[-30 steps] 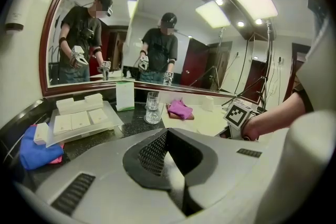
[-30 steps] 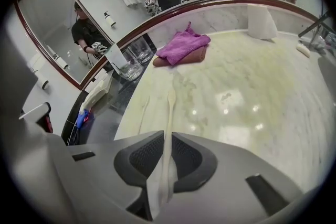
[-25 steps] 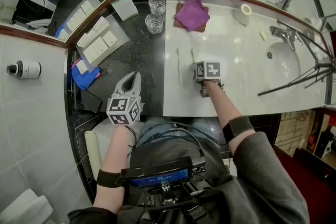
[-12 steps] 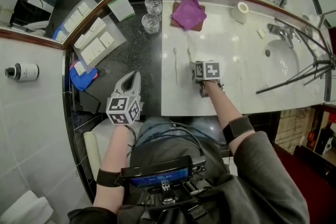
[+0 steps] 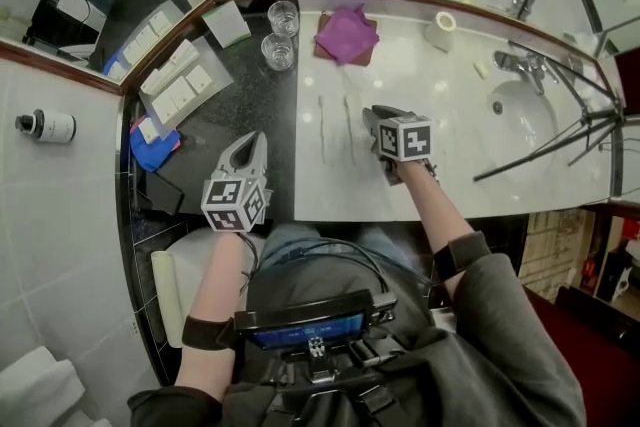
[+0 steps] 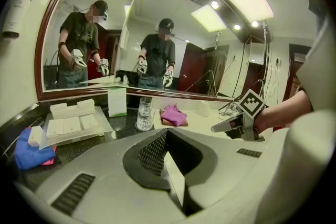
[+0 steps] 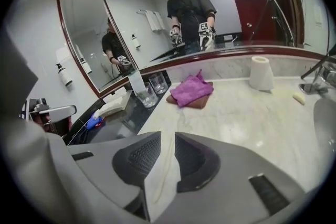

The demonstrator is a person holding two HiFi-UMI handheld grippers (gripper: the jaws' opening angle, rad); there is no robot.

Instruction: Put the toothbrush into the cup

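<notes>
Two thin pale sticks (image 5: 322, 120) lie side by side on the white marble; I take one for the toothbrush, and which I cannot tell. Two glass cups (image 5: 268, 50) stand on the black counter by the mirror and show in the right gripper view as cups (image 7: 148, 96). My right gripper (image 5: 368, 113) hovers over the marble just right of the sticks. Its jaws have just been closing and stand slightly apart, with nothing I can make out between them (image 7: 167, 136). My left gripper (image 5: 252, 139) is shut and empty over the black counter's near edge.
A purple cloth (image 5: 345, 33) lies near the mirror. A tray of white packets (image 5: 178, 85) and a blue cloth (image 5: 150, 137) sit at the left. A paper roll (image 5: 441, 21), tap (image 5: 520, 67) and basin (image 5: 530, 115) are at the right, with tripod legs (image 5: 560, 140) across the basin.
My right gripper has lifted off the counter's near edge and tilted, so its fingers now show ahead of the marker cube. The left gripper has shifted only slightly.
</notes>
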